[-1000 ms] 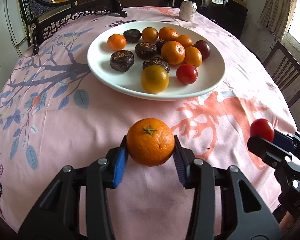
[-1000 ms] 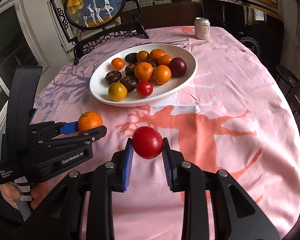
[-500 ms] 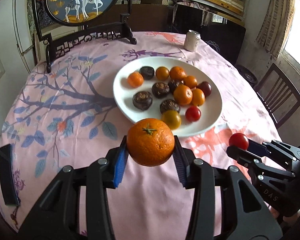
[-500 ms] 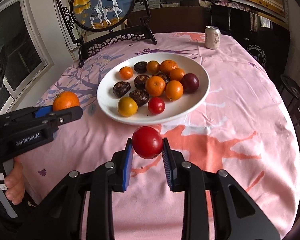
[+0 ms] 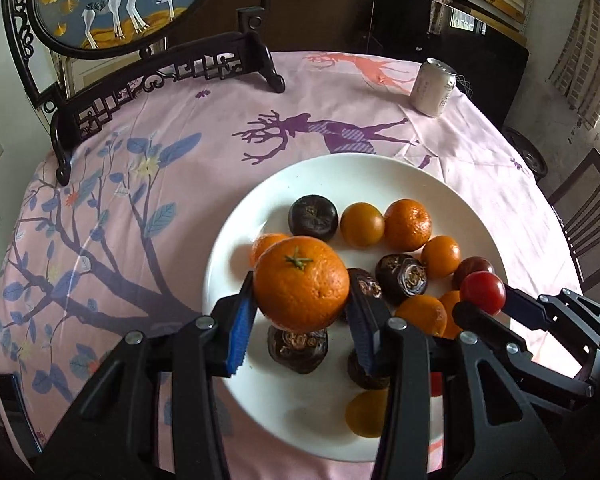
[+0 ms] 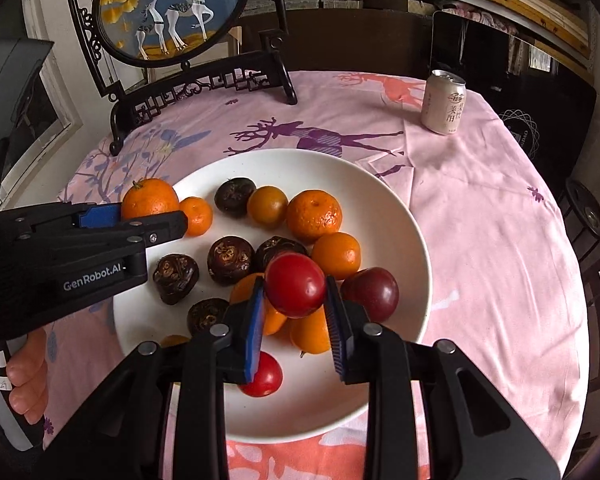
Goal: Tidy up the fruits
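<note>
On the worktop (image 5: pixel 340 120), under a pink printed cloth (image 6: pixel 480 208), left to right:

1. Framed deer panel (image 6: pixel 168 12) on a dark carved stand (image 6: pixel 204 84), at the far left edge, upright.
2. Left gripper (image 5: pixel 301 312), blue pads clenched on an orange (image 5: pixel 301 289), stem up. It is held over the left part of the plate (image 5: pixel 380 176), clear of the fruit below. From the right wrist view the same orange (image 6: pixel 150 199) sits above the plate's left rim (image 6: pixel 300 156), with a small orange (image 6: pixel 196 216) just beside it on the plate.
3. White plate, near the middle of the cloth, carrying loose fruit: dark water chestnuts (image 6: pixel 231 260), several oranges (image 6: pixel 314 214), one yellow-orange tomato (image 6: pixel 267 206), one dark plum (image 6: pixel 370 293), one red tomato (image 6: pixel 262 376) at the near edge, partly hidden by the gripper finger.
4. Right gripper (image 6: pixel 295 316), blue pads grasping a red tomato (image 6: pixel 295 290), held over the near-right part of the plate, above an orange and beside the plum. In the left wrist view this tomato (image 5: pixel 483 293) shows at the plate's right side.
5. Drink can (image 6: pixel 443 102), pale, upright, at the far right of the cloth, well apart from the plate.
6. Chair (image 5: pixel 588 216), dark wood, beyond the worktop's right edge.
</note>
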Available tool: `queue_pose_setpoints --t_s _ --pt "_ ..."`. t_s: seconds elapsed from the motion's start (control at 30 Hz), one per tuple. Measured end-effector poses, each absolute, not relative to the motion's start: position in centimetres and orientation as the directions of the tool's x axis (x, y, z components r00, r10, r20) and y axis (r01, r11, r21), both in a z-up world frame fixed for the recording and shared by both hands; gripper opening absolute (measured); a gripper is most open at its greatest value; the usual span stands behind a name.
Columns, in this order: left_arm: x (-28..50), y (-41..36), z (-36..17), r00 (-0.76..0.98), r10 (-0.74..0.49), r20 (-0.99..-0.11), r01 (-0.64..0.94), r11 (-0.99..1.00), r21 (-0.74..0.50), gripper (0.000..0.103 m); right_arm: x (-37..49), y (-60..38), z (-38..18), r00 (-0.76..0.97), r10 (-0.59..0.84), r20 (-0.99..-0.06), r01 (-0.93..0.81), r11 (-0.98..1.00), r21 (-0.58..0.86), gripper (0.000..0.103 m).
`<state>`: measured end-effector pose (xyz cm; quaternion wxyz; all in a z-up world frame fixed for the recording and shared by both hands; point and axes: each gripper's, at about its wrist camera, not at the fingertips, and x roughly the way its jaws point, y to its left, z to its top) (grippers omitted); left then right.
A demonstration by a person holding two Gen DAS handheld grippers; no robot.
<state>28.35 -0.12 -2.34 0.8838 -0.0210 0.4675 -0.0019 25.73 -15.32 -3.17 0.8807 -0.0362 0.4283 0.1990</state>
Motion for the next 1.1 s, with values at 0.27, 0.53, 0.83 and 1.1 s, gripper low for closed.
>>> queue_pose_setpoints --t_s 0.27,0.53,0.83,1.1 --pt "26.9 1.4 -1.0 0.624 0.028 -0.781 -0.08 0.996 -0.028 0.088 24.7 -16.0 -1.6 0.623 0.27 -0.734 -0.34 0.939 0.057 0.07" --pt "14.5 1.0 1.1 0.708 0.084 -0.701 -0.081 0.996 0.037 0.101 14.9 -17.9 -1.1 0.679 0.192 -0.709 -0.258 0.966 0.015 0.102" --pt "4.8 0.2 0.4 0.728 0.059 -0.683 -0.078 0.997 0.003 0.101 8.2 -17.9 -3.2 0.636 0.105 -0.764 -0.166 0.986 -0.003 0.102" --pt "1.5 -0.2 0.9 0.749 0.045 -0.661 -0.064 0.998 -0.005 0.101 5.1 -17.7 -2.3 0.665 0.126 -0.736 -0.175 0.984 0.01 0.102"
